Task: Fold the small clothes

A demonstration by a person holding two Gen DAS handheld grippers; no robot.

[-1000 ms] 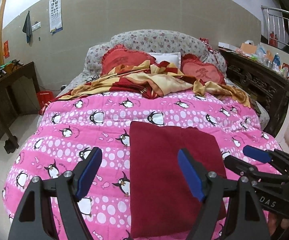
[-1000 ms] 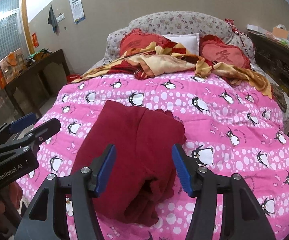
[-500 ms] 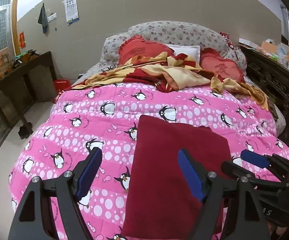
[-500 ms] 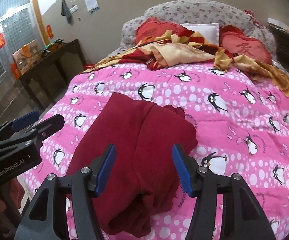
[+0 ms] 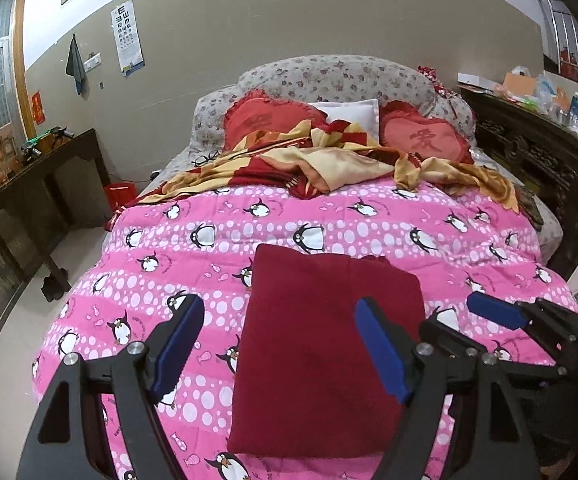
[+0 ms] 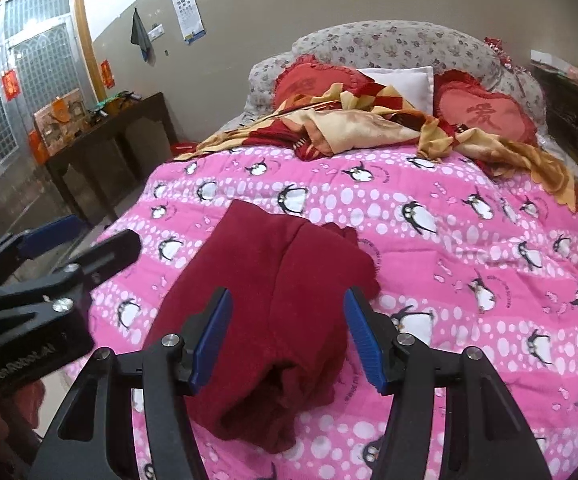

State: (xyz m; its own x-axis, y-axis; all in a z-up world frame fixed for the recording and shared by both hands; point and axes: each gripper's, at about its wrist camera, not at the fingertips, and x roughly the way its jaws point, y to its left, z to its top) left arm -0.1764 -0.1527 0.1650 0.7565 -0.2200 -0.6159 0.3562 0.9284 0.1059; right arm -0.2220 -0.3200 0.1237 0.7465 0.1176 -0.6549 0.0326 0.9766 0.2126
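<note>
While both tools hover above the bed, one dark red garment (image 5: pixel 325 344) lies folded on the pink penguin quilt (image 5: pixel 441 224), just beyond and below the left gripper (image 5: pixel 279 354) and under the right gripper (image 6: pixel 289 334). Each gripper's jaws stand wide apart with nothing between the pads. Judging by the tidy rectangle, the fold looks nearly finished; only the edge nearest the right gripper looks bunched and loose. To finish well, that gripper should probably pinch that loose hem low, and tuck it flat without dragging the stack. Count: one red garment, two grippers, two heart cushions (image 5: pixel 425 136), one white pillow (image 5: pixel 353 114), one crumpled blanket (image 5: pixel 329 160).
</note>
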